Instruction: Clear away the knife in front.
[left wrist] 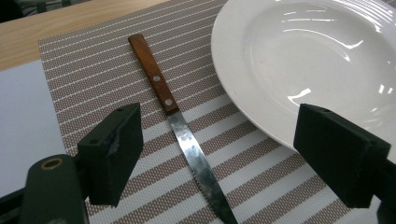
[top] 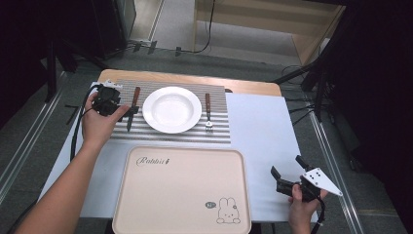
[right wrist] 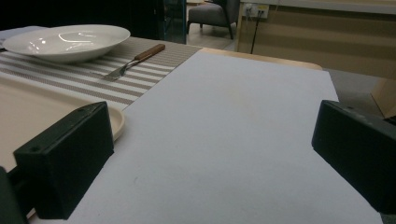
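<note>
A knife (top: 132,108) with a brown wooden handle lies on the striped placemat (top: 219,134), left of a white deep plate (top: 151,100). My left gripper (top: 127,113) hovers low over it, jaws open. In the left gripper view the serrated knife (left wrist: 187,140) blade runs between the two pads without touching them, and the plate (left wrist: 280,60) is at the right. A fork (top: 208,113) lies right of the plate. My right gripper (top: 287,165) is open and holds nothing above the white sheet (top: 263,131) near the table's front right corner.
A beige tray (top: 182,190) with a rabbit print lies at the front middle of the table. In the right gripper view the tray (right wrist: 28,112) edge is at the left, with the fork (right wrist: 128,65) and plate (right wrist: 65,42) farther back. Black stands flank the table.
</note>
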